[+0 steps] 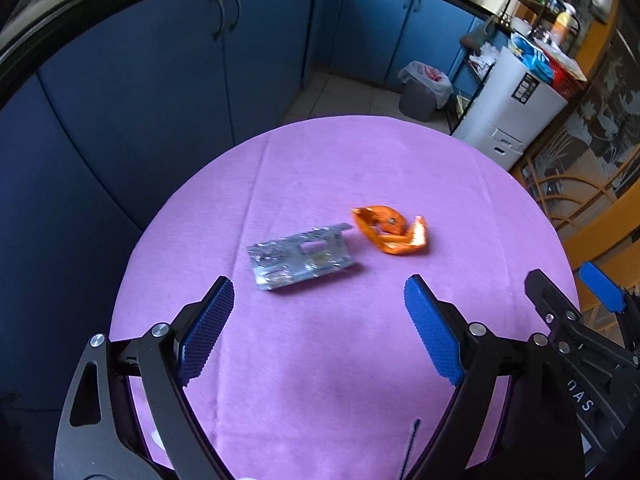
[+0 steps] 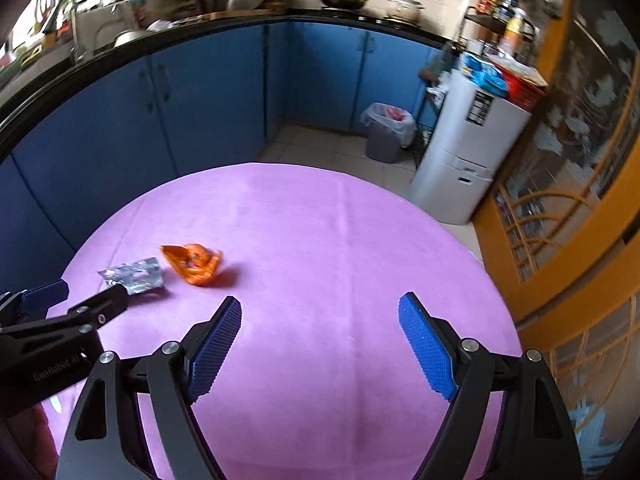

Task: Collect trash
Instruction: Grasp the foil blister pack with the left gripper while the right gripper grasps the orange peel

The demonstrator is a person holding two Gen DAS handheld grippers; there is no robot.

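Note:
A crumpled silver foil wrapper (image 1: 298,258) and an orange wrapper (image 1: 390,230) lie side by side on the round table with a purple cloth (image 1: 320,360). My left gripper (image 1: 320,300) is open and empty, just short of the silver wrapper. In the right wrist view the silver wrapper (image 2: 134,274) and orange wrapper (image 2: 194,264) lie to the far left. My right gripper (image 2: 320,316) is open and empty over bare cloth (image 2: 320,240), to the right of both wrappers. Each gripper shows at the edge of the other's view.
A grey trash bin with a white liner (image 1: 420,94) stands on the tiled floor beyond the table, also seen in the right wrist view (image 2: 386,132). A white appliance (image 1: 508,108) stands right of it. Blue cabinets (image 1: 180,80) curve behind the table.

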